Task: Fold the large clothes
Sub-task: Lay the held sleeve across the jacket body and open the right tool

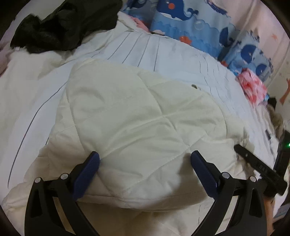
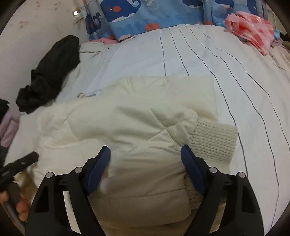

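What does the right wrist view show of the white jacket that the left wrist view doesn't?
Only the right wrist view shows the ribbed knit cuff at the end of a sleeve, just beyond the open right tongs.

Only the left wrist view shows the broad quilted panel lying flat ahead of the open left tongs.

Both show the cream quilted jacket on the striped bedsheet, the black garment and the whale-print bedding.

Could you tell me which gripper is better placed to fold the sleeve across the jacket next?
Probably the right gripper: it is open, with the ribbed cuff of the cream jacket just beside one of its fingers. The left gripper, also open, faces only quilted body.
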The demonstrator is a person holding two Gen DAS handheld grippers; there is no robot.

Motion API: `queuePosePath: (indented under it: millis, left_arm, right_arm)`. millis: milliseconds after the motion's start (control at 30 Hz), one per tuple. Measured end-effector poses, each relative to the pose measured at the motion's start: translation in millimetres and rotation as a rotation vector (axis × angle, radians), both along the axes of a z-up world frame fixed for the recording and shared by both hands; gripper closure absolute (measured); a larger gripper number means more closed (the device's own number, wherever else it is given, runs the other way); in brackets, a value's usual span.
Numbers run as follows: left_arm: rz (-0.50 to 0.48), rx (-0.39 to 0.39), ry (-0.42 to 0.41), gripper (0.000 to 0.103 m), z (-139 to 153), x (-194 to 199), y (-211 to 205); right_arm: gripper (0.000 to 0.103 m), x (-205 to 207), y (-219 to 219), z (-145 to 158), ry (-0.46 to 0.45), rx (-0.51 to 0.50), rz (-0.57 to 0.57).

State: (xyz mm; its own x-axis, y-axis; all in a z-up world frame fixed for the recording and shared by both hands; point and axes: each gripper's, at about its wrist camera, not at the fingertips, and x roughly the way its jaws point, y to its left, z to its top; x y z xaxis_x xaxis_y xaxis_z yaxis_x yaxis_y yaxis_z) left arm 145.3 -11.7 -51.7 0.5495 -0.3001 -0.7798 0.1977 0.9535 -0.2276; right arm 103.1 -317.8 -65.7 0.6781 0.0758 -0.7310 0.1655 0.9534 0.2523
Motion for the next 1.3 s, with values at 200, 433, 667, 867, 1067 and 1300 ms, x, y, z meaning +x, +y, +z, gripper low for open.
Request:
queuePosePath:
  millis: [200,433,667,867,1067,1300]
  left_arm:
    - [0.010,-0.021,0.008,0.007,8.9,-1.9,3.6]
    - [0.009,-0.075,0.021,0.007,0.9,0.2,5.7]
    - [-0.018,0.055,-0.018,0.007,-3.5,-4.5,-12.5]
    - [-0.034,0.046,-0.012,0.007,-0.2,-4.4,-12.2]
    - [-0.036,0.070,-0.024,0.007,-3.4,-7.1,-14.9]
    - [-0.033,0.071,-0.030,0.007,-5.2,-7.1,-14.7]
  right_arm:
    - [0.026,-20.3,3.9,27.3,-0.035,-0.068,-0.040]
    - [0.025,-15.5,-13.5,2.1,0.089,-0.060,-0.055]
    - [0.023,-31.4,10.6,53.1,-0.089,-0.164,-0.026]
    - [0.016,-7.7,-3.2,-3.1,0.060,-0.099,-0.014]
    - [0.016,-6.3,4.1,-1.2,0.066,-0.148,-0.010]
    - [0.015,-36.2,7.2,22.3,-0.029,-0.213,-0.055]
